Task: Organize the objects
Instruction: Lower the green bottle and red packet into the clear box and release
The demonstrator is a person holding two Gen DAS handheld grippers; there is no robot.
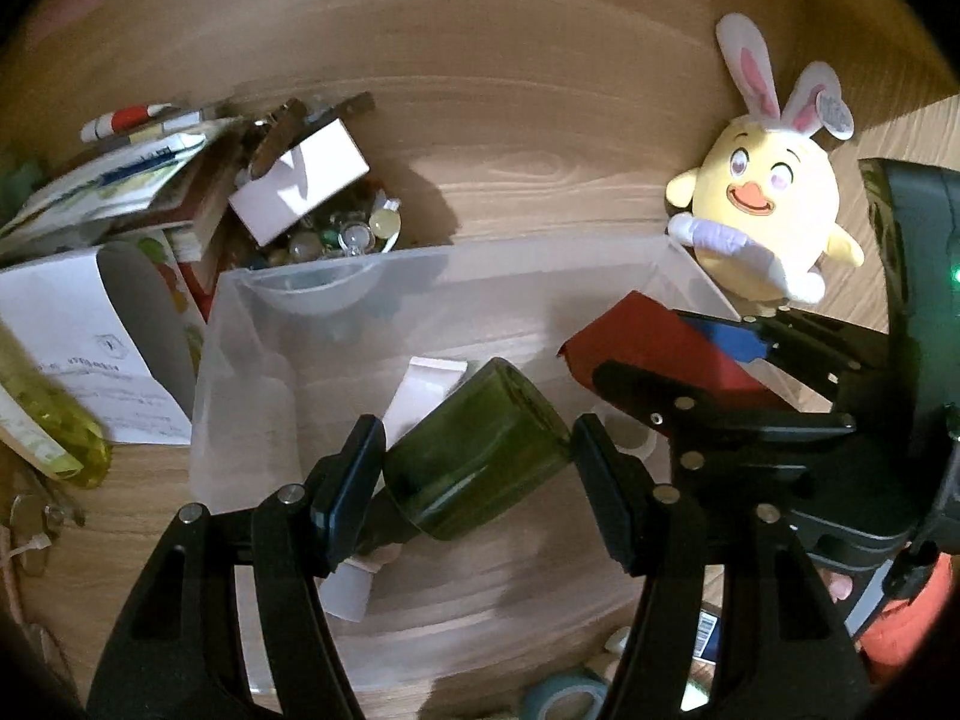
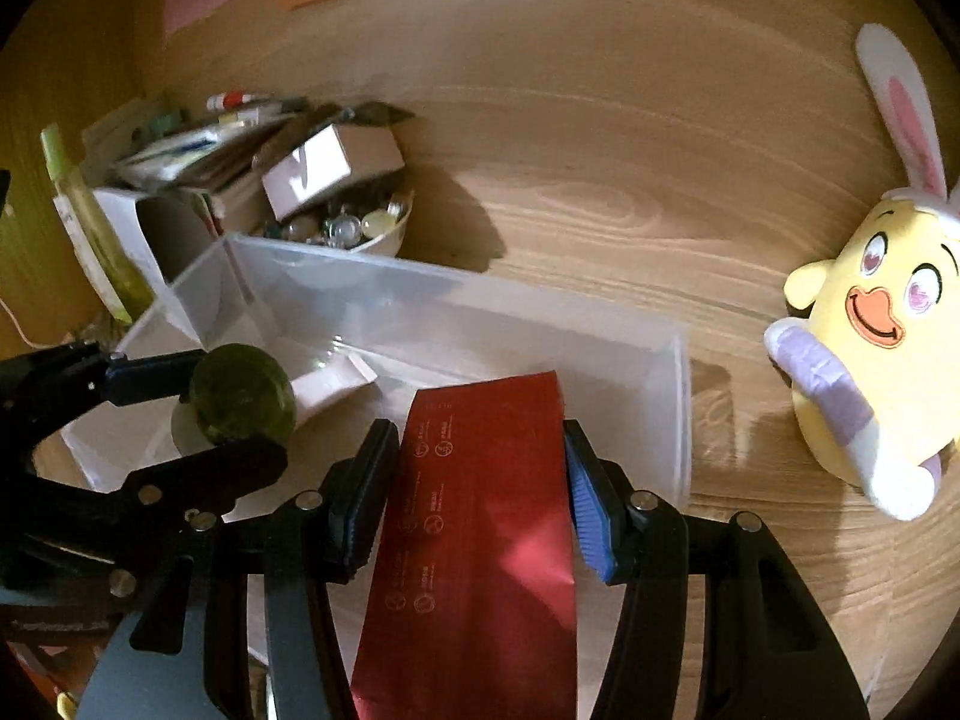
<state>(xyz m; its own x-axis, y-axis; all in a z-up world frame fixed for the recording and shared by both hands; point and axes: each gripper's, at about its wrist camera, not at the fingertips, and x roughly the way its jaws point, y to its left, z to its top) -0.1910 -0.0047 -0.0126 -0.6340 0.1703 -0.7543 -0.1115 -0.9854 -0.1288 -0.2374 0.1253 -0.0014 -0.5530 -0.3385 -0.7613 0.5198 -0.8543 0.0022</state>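
My left gripper (image 1: 477,468) is shut on a dark green bottle (image 1: 480,456), held tilted over the clear plastic bin (image 1: 420,258). The same green bottle (image 2: 243,393) and left gripper (image 2: 198,414) appear at the left of the right wrist view. My right gripper (image 2: 477,480) is shut on a flat red packet (image 2: 480,516), its tip above the bin's (image 2: 540,312) near wall. In the left wrist view the red packet (image 1: 648,342) and right gripper (image 1: 672,360) hang at the bin's right end. A white box (image 1: 420,396) lies inside the bin.
A yellow plush chick with rabbit ears (image 1: 762,204) stands on the wooden table right of the bin. Behind the bin's left end sits a bowl of glass beads (image 1: 342,234) with a white box (image 1: 300,180) on it, beside stacked books and papers (image 1: 120,198). A tape roll (image 1: 564,696) lies near.
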